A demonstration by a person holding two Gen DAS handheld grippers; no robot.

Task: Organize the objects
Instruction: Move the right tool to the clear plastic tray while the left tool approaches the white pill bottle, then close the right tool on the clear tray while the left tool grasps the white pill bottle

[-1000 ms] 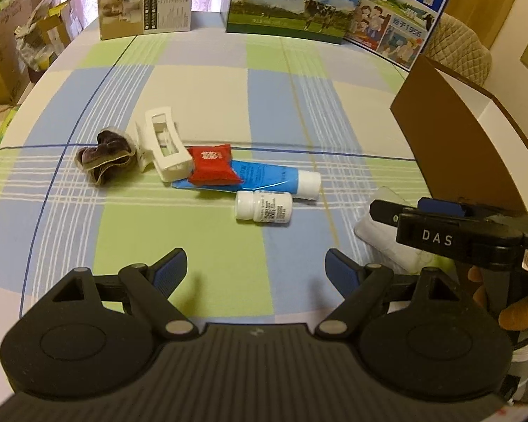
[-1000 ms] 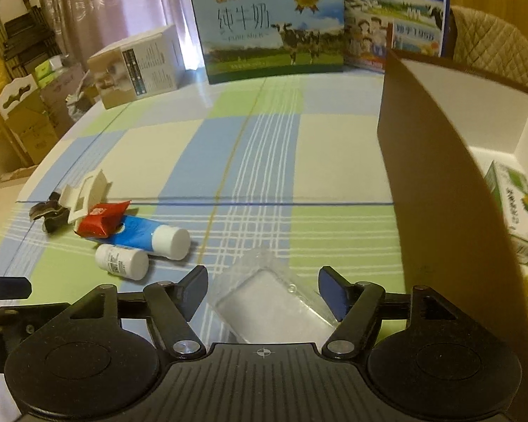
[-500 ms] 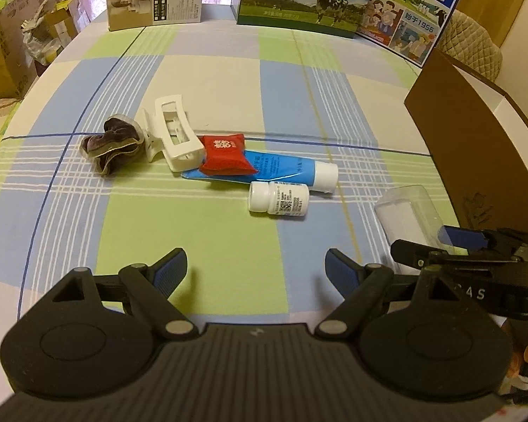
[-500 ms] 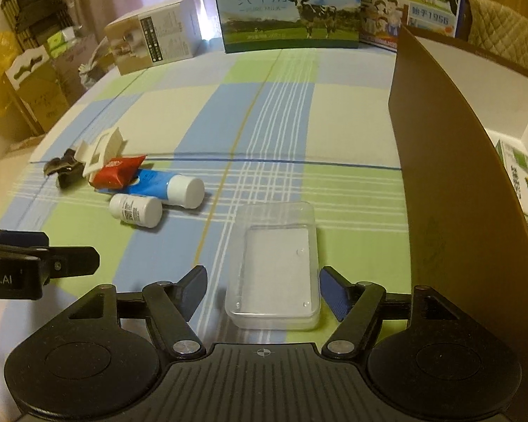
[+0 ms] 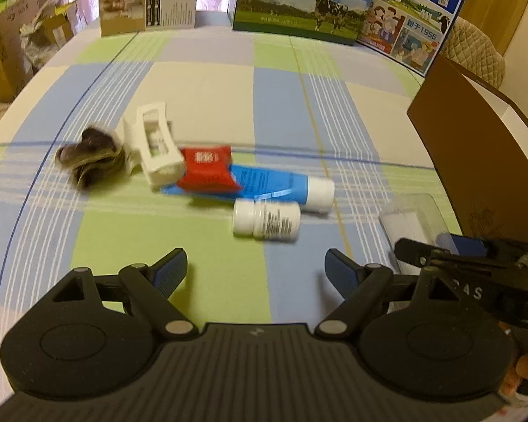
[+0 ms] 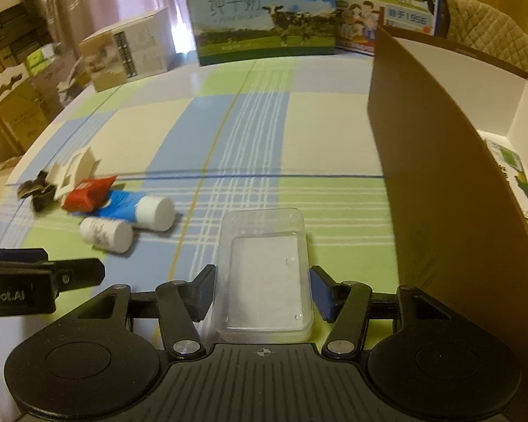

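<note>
Checked cloth covers the bench (image 6: 299,133). Right claw (image 6: 262,293) stands open astride the clear plastic case (image 6: 264,270), not yet gripping. Left claw (image 5: 257,270) hangs open, empty. Pill bottle (image 5: 265,218), tube (image 5: 264,184), sachet (image 5: 207,168), hair clip (image 5: 155,144) remain unsorted; the brown box (image 6: 440,193) already holds one carton.

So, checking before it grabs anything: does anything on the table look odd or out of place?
Nothing looks spilled or broken. The small things lie in a loose heap: the red packet rests on the blue tube, and the white bottle lies on its side. The clear box sits between the right gripper fingers.
</note>
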